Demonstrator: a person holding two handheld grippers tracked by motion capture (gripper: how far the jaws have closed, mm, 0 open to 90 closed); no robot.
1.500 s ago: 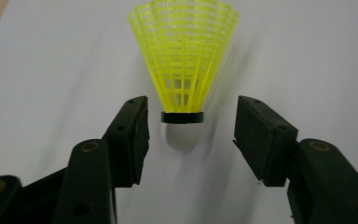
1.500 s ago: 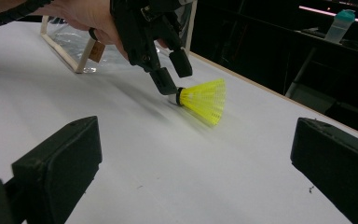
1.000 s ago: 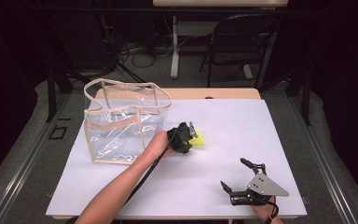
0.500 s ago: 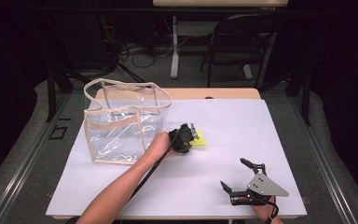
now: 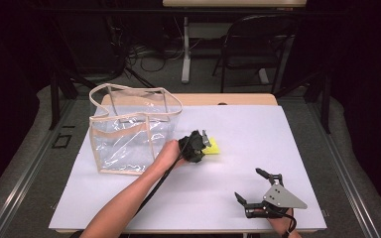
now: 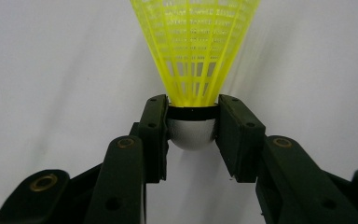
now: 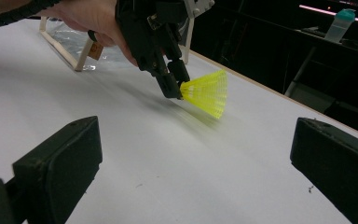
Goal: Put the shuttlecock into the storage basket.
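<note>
Two pads of our left gripper (image 6: 192,122) have just closed on the yellow shuttlecock (image 6: 195,51) at its rounded cork, right of the clear bag (image 5: 129,131); we fear it squirting out. Right gripper (image 5: 252,189) gapes wide, near edge

My desk (image 5: 278,148) is covered with a white sheet, its wooden edge showing at the far side. Grey carpet (image 5: 357,163) runs along both sides of it. Beyond the far edge the room is dark: a black chair (image 5: 258,49) stands far right, the white leg of another table (image 5: 185,54) rises beside it, and cables (image 5: 144,57) lie tangled on the floor.
</note>
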